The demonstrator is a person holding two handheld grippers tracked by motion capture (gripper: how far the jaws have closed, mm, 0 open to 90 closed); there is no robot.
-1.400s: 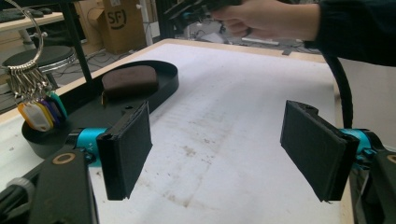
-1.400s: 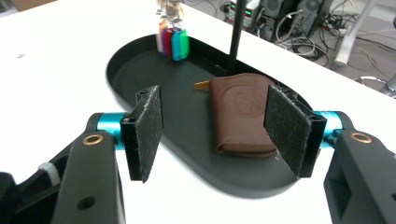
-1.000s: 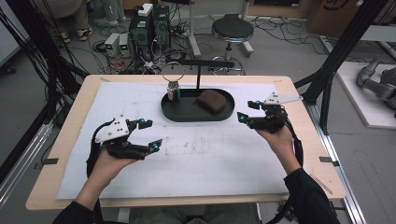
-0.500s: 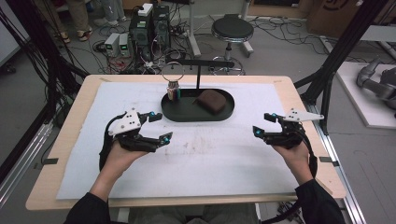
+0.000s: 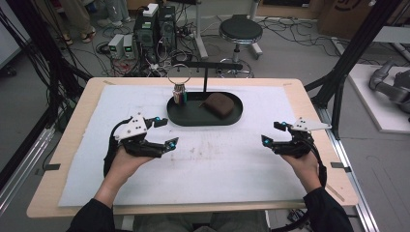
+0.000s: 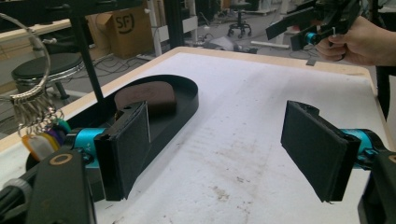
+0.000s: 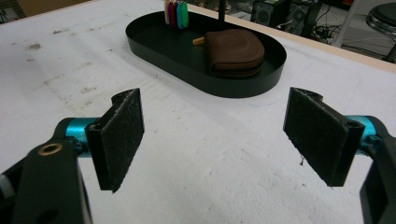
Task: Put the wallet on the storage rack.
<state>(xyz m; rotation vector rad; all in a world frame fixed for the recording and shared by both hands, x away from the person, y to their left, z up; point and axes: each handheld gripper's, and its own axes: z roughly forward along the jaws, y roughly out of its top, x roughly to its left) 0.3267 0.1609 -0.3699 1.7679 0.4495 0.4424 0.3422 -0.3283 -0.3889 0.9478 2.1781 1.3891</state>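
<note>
- Left tool (image 5: 162,131): jaws apart, empty, now nearer the black tray (image 5: 193,117).
- Right tool (image 5: 274,133): jaws apart, empty, pulled back from the tray; your next grasp looks unstarted.

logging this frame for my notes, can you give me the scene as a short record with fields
surface: white mat on a wooden table
tray: black oval tray, far centre of the mat
in tray: brown pouch at its right; key ring with coloured tags hanging at its left
left gripper: open, empty, above the mat near the tray's left end
right gripper: open, empty, above the mat at the right
contact: neither gripper touches the tray
</note>
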